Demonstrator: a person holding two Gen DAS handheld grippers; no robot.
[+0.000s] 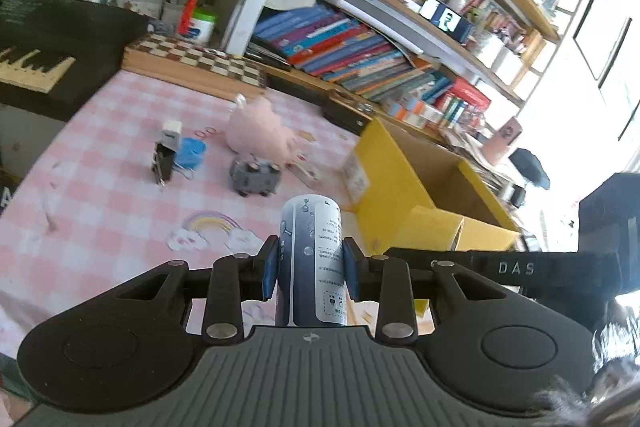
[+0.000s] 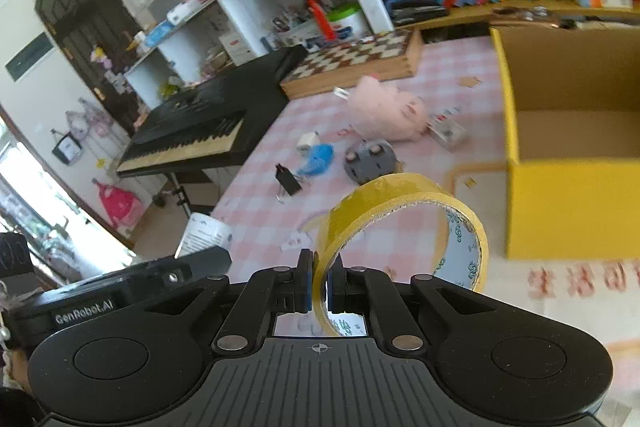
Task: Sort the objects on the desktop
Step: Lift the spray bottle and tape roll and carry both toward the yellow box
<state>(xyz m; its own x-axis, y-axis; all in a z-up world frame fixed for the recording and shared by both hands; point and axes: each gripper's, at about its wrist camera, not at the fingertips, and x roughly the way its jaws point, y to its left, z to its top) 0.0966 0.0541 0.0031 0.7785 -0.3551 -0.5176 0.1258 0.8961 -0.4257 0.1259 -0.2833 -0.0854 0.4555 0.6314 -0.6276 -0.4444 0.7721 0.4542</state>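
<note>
My left gripper [image 1: 310, 269] is shut on a blue-and-white printed can [image 1: 310, 259], held upright above the pink checked tablecloth. My right gripper [image 2: 319, 285] is shut on the wall of a yellow tape roll [image 2: 404, 227], held above the table. The open yellow cardboard box [image 1: 404, 183] stands to the right, also in the right wrist view [image 2: 560, 203]. On the cloth lie a pink plush toy [image 1: 260, 129], a grey toy [image 1: 254, 179], a blue object [image 1: 192, 153] and a black binder clip [image 1: 164, 163]. The left gripper's body and the can's end [image 2: 204, 233] show at lower left in the right wrist view.
A wooden chessboard [image 1: 196, 61] lies at the table's back edge. A black keyboard piano [image 2: 192, 135] stands at the left. Bookshelves [image 1: 360, 43] packed with books rise behind. A small clear box [image 2: 448, 131] lies by the plush toy.
</note>
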